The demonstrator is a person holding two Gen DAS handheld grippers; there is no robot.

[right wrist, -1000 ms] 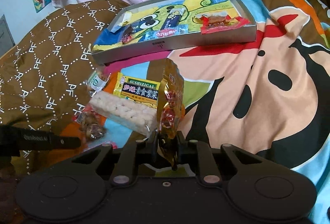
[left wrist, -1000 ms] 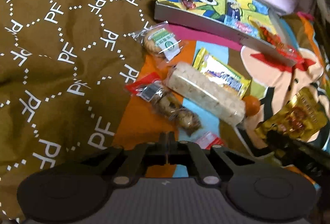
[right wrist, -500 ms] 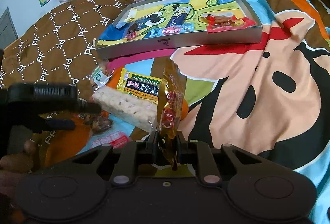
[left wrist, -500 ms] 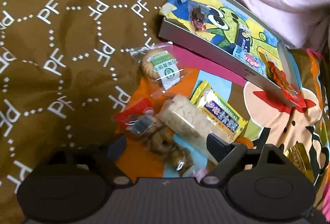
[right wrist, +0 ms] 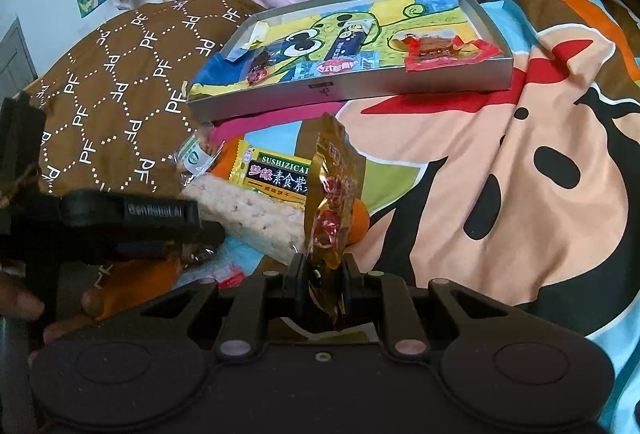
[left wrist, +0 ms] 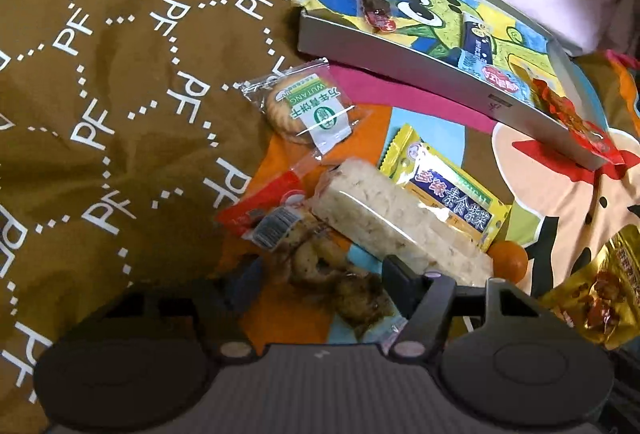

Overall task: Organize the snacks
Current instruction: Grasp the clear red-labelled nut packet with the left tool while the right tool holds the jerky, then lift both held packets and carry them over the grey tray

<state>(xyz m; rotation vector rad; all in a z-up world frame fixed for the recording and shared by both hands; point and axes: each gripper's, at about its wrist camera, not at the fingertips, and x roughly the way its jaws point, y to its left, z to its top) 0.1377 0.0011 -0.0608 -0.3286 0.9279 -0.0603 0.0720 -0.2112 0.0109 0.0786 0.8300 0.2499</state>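
Gold foil packet [right wrist: 330,202], one: pinched upright at its lower edge between the jaws of my right gripper [right wrist: 322,276], held above the bedding at six o'clock of the grey tray [right wrist: 352,90].

Clear bag of brown pieces [left wrist: 320,266], one: lay between the jaws of my left gripper [left wrist: 316,286]. Those jaws stood apart and were closing; the pads did not yet press on the bag.

Grey tray, one: lay at twelve o'clock of the loose pile. It already held a small dark sweet [right wrist: 258,68], a blue stick packet [right wrist: 348,40], a flat red-and-white sachet [right wrist: 338,66] and a red-wrapped snack [right wrist: 436,50].

Left on the bedding, unsorted:
- round biscuit in a clear wrapper [left wrist: 304,106], at eleven o'clock of the pile;
- pale rice bar [left wrist: 396,218], at the centre;
- yellow packet [left wrist: 444,186], just beside the bar at two o'clock;
- red packet [left wrist: 256,202], partly under the clear bag, at nine o'clock;
- small orange fruit [left wrist: 508,260], at the bar's end, at four o'clock.

Progress, as judged: four items filed, two in hand or nearly so, five outstanding. Under half done.
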